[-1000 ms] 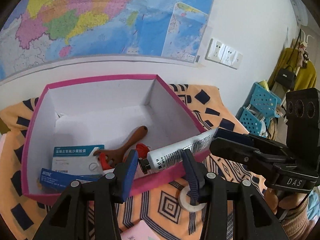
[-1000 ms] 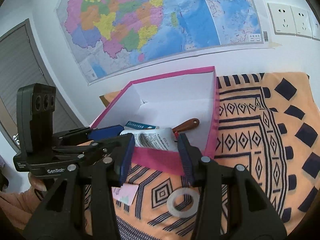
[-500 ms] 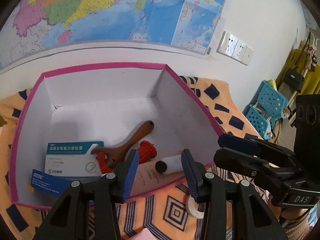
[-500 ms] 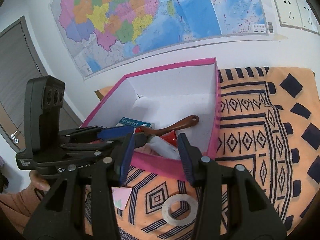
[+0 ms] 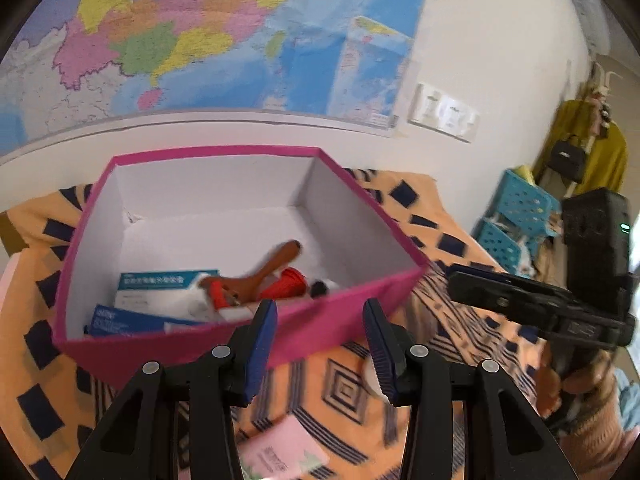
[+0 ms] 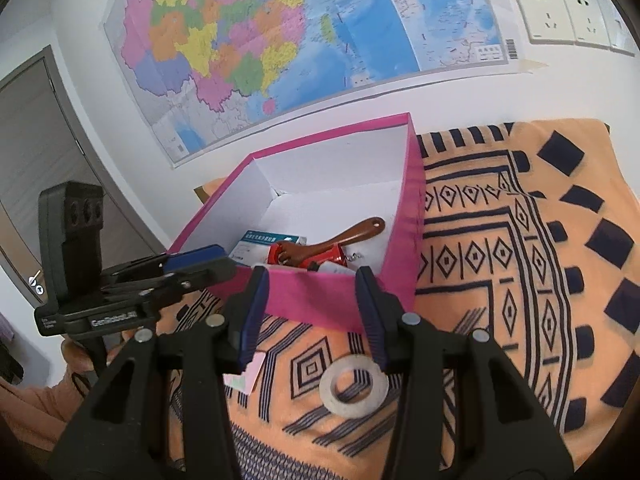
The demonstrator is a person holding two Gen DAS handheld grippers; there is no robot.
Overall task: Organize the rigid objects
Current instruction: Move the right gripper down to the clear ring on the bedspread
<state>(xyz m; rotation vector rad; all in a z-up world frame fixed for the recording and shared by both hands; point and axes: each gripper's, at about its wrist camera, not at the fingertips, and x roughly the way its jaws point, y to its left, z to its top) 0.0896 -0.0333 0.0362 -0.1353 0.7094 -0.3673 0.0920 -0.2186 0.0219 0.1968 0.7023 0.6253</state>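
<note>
A pink box (image 5: 352,292) with white inside stands on the patterned cloth; it also shows in the right wrist view (image 6: 320,304). Inside lie a brown wooden-handled tool (image 5: 272,268), a red piece (image 5: 286,284), a white tube with black cap (image 5: 322,287) and blue-and-white cartons (image 5: 160,284). My left gripper (image 5: 320,336) is open and empty, just in front of the box's near wall. My right gripper (image 6: 310,304) is open and empty, near the box's front. A white tape ring (image 6: 354,385) lies on the cloth below the right gripper. A pink card (image 5: 282,454) lies near the left gripper.
The orange cloth with dark patterns (image 6: 520,280) covers the table. A map (image 6: 280,40) hangs on the wall behind the box. Blue plastic baskets (image 5: 516,216) and hanging clothes stand at the right. A grey door (image 6: 40,160) is at the left.
The white tube, held over the box's front wall a second ago, now lies inside the box. Both grippers have drawn back from the box and are open and empty.
</note>
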